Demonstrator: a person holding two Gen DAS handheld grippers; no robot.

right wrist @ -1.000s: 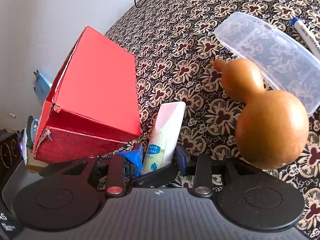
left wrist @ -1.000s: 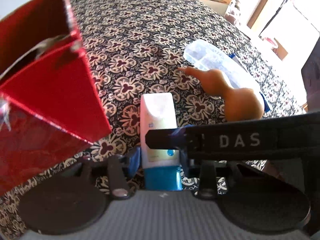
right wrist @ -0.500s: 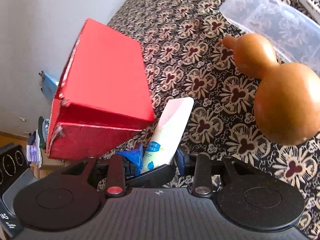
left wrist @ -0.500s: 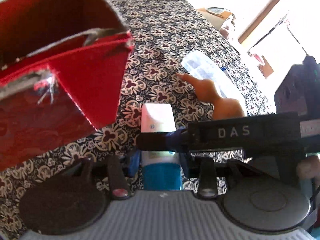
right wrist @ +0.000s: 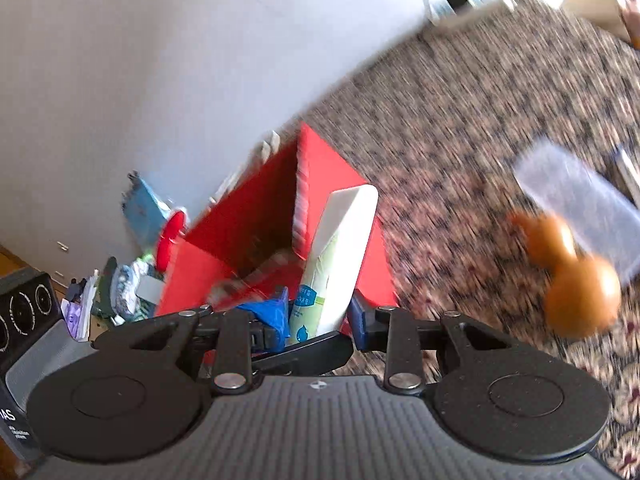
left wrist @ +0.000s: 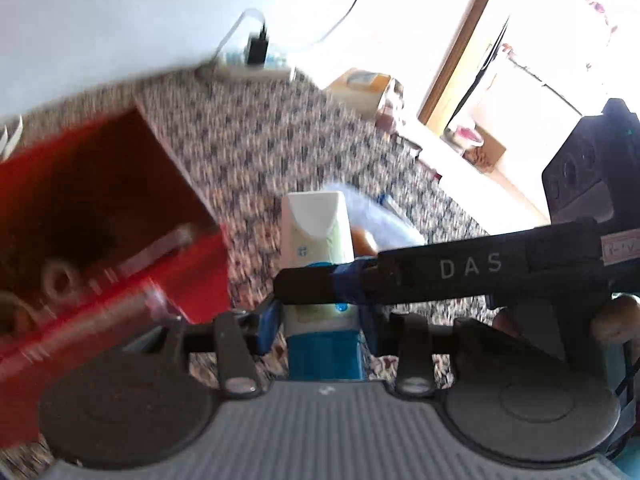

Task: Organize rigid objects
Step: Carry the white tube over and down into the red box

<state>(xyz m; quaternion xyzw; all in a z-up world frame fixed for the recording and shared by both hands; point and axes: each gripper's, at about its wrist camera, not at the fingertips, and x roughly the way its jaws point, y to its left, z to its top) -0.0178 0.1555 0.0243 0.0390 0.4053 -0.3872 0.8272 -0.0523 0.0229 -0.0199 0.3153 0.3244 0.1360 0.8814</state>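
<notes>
left wrist view first: the left gripper (left wrist: 322, 320) is clamped on the blue cap end of a white tube (left wrist: 316, 236), whose flat crimped end points up and away from the camera. a black finger (left wrist: 440, 276) of the right gripper, marked "das", crosses the tube's middle from the right, so the tube looks shared between both tools. in the right wrist view the right gripper (right wrist: 320, 320) has the same tube (right wrist: 340, 248) between its pads with blue plastic bunched on the left pad; its jaws have just been closing in on the tube. two holds on one tube probably serve to steady it or pass it across while it is carried clear of the patterned cloth (right wrist: 460, 128).

just left of the tube stands an open red box (left wrist: 120, 208), its mouth facing up; that reads as the place the tube is meant to go. on the cloth, well apart to the right, lie a brown gourd (right wrist: 576, 280) and a clear plastic case (right wrist: 580, 200), not yet put away.

both views are smeared by motion. whatever lies inside the box is too blurred to name, the gourd is nearly hidden behind the tube in the left view, and how firmly the right pads press cannot be judged.
</notes>
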